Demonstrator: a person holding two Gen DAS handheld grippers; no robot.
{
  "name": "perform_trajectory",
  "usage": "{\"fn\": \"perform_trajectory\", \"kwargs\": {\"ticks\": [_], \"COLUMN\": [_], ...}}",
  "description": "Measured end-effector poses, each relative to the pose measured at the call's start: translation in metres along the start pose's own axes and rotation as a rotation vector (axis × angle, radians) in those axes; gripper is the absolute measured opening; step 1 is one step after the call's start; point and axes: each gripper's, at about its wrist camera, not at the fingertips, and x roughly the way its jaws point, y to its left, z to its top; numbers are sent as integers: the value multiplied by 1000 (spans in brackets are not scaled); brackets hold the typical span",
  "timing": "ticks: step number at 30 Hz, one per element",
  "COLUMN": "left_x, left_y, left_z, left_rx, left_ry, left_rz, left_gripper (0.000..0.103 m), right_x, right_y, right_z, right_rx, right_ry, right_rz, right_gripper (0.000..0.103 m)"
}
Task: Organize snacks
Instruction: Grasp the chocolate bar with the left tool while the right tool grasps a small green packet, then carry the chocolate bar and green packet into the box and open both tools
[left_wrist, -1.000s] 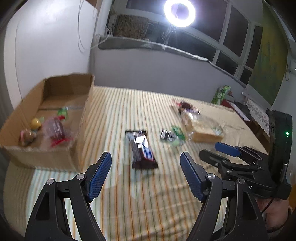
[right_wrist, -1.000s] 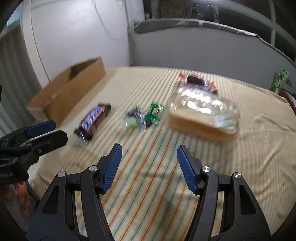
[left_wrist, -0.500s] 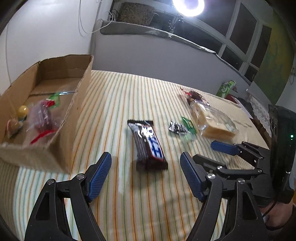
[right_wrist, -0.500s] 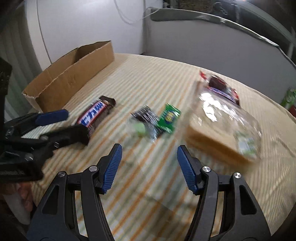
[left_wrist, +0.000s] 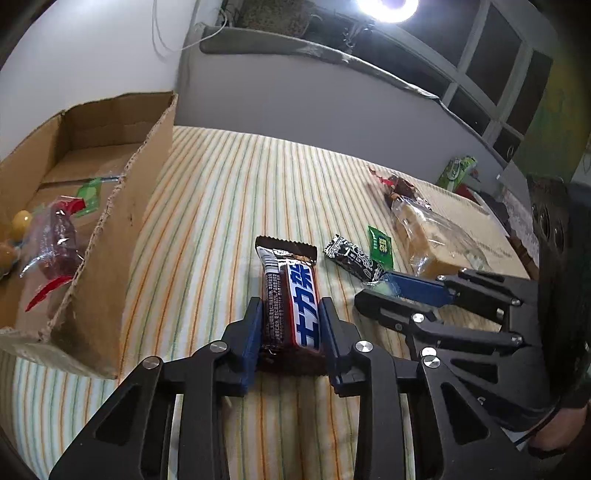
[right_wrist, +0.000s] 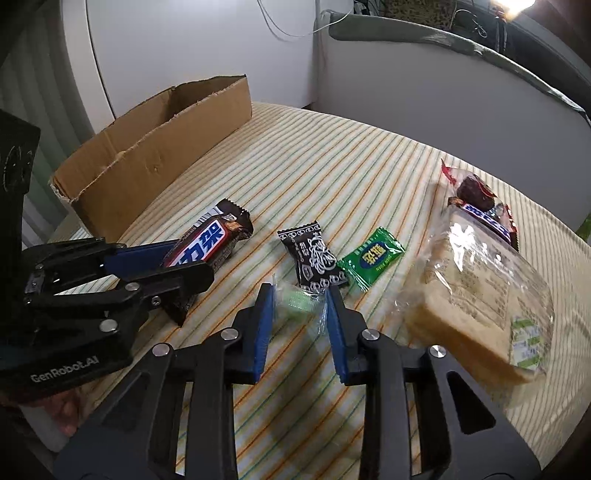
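A brown chocolate bar (left_wrist: 291, 280) with a red, white and blue label lies on the striped cloth. My left gripper (left_wrist: 291, 317) is closing and its blue pads press the bar's near end from both sides. In the right wrist view that bar (right_wrist: 214, 236) sits in the left gripper (right_wrist: 192, 260) at the left. My right gripper (right_wrist: 299, 295) is closing around a small green candy (right_wrist: 297, 301) in a clear wrapper, and the wrapper touches both pads. The open cardboard box (left_wrist: 147, 147) stands at the left, holding several snacks.
A black-wrapped candy (right_wrist: 316, 258) and a green sachet (right_wrist: 371, 258) lie just beyond the right gripper. A bagged loaf of sliced bread (right_wrist: 480, 295) and a dark red-wrapped snack (right_wrist: 476, 195) lie to the right. A green packet (left_wrist: 458, 170) is at the far edge by the wall.
Both grippers have moved forward and down onto the cloth. The left jaws have closed on the chocolate bar and the right jaws on the green candy.
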Motion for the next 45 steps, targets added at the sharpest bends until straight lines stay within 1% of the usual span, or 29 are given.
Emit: {"fn": "perform_trajectory", "kwargs": {"ticks": [5, 10, 15, 19, 23, 26, 28, 30, 34, 35, 36, 39, 42, 45], "left_x": [-10, -27, -35, -39, -44, -54, -63, -76, -116, -132, -142, -174, -191, -200], "left_y": [4, 8, 4, -1, -8, -17, -25, -35, -54, -59, -61, -65, -64, -61], "left_z": [-7, -24, -40, -44, -43, -37, -30, -22, -7, -3, -2, 0, -3, -5], "left_rx": [-23, -31, -18, -8, 0, 24, 49, 80, 144, 162, 173, 195, 198, 196], "left_ry": [-21, -38, -34, -45, -63, -99, -131, -170, -276, -316, -339, -407, -438, -451], "left_rz": [-47, -67, -59, -54, -54, -54, -50, -41, -11, -5, -3, -15, -28, -36], "left_gripper": [27, 27, 27, 27, 27, 27, 27, 27, 27, 27, 27, 27, 27, 27], "right_x": [-16, -36, -55, -66, -73, -85, -101, -126, -183, -192, -202, -221, -229, -234], "right_y": [-3, -4, -1, 2, -3, -4, -2, 3, 20, 23, 27, 38, 48, 55], "right_z": [-16, -38, -60, -76, -81, -73, -64, -50, -31, -29, -27, -27, -30, -33], "right_rx": [52, 116, 178, 208, 238, 236, 222, 201, 159, 153, 146, 132, 130, 121], "right_ry": [-29, -62, -111, -148, -177, -212, -253, -306, -415, -431, -447, -471, -477, -478], "right_rz": [-17, -45, -70, -93, -97, -110, -128, -153, -202, -211, -220, -241, -249, -248], "right_gripper": [28, 28, 28, 28, 28, 28, 28, 28, 28, 28, 28, 28, 28, 28]}}
